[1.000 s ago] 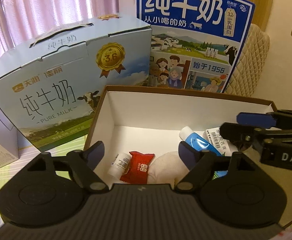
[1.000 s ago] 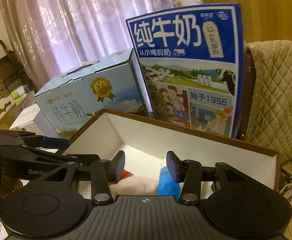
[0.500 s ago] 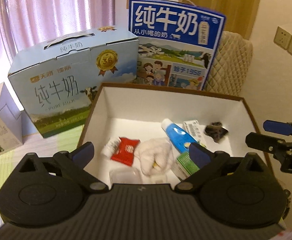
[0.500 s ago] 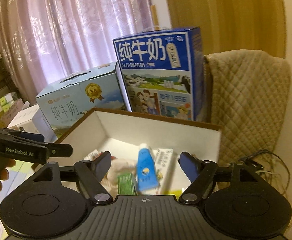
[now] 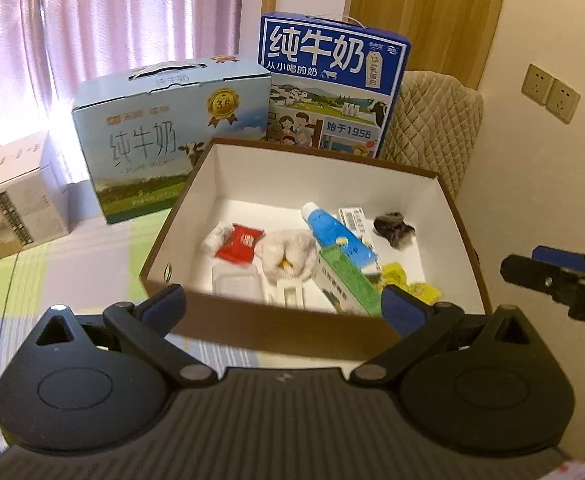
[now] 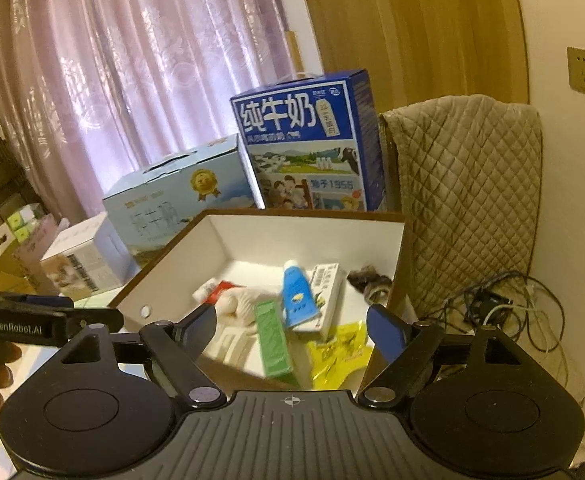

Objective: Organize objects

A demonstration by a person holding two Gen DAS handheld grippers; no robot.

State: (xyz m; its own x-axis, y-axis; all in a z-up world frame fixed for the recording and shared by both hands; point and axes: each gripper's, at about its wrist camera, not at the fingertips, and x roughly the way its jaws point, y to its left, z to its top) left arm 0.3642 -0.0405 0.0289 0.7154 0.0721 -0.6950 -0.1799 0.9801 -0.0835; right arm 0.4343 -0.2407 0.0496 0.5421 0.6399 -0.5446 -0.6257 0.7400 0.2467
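Note:
A brown box with white inside holds several small items: a blue tube, a green carton, a red packet, a white plush lump, a yellow packet and a dark scrunchie. My left gripper hovers before the box's near wall, jaws opening, nothing between them. My right gripper hangs over the box's near right corner, above the green carton and blue tube. Its jaws are opening and hold nothing.
Behind the box stand a light blue milk carton and a taller dark blue one. A small white box sits at the left. A quilted chair cover and tangled cables lie to the right.
Both grippers have drawn back and up from inside the box, and their jaws have spread wider. More of the box's contents shows now.

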